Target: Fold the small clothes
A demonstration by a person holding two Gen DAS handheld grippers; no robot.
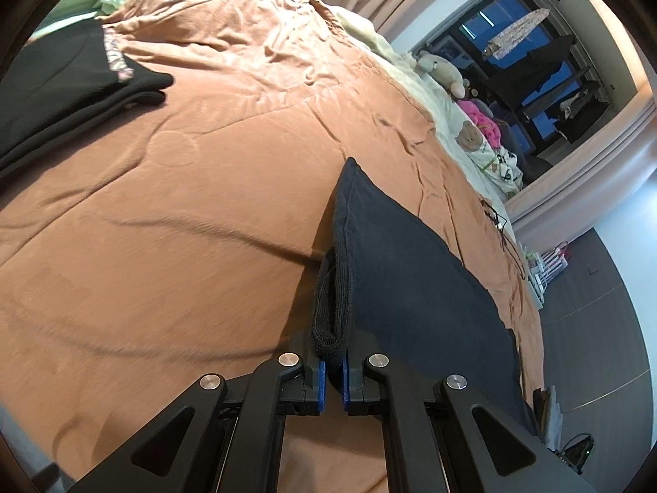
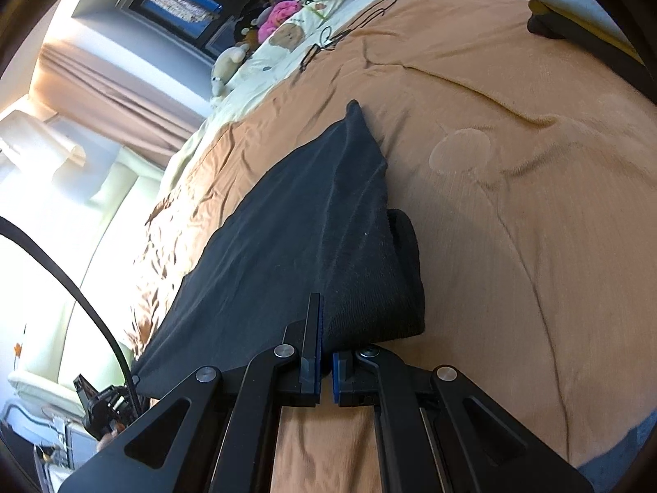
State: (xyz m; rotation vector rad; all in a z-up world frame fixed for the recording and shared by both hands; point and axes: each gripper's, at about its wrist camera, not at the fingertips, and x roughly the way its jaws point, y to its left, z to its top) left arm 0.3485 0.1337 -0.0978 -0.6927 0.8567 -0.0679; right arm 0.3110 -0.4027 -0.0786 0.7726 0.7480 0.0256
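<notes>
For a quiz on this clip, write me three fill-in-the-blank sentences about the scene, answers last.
1. Both tools, the left tool and the right tool, are shut on the same dark ____.
2. The bed cover beneath it is ____ in colour.
3. Near the window, a pale plush ____ lies beside the pink knit item.

Missing words: garment; orange; toy

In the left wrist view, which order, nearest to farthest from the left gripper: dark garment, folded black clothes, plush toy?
From the left gripper:
1. Dark garment, clamped in its jaws.
2. Folded black clothes, far left on the bedspread.
3. Plush toy, far bed edge, upper right.
</notes>
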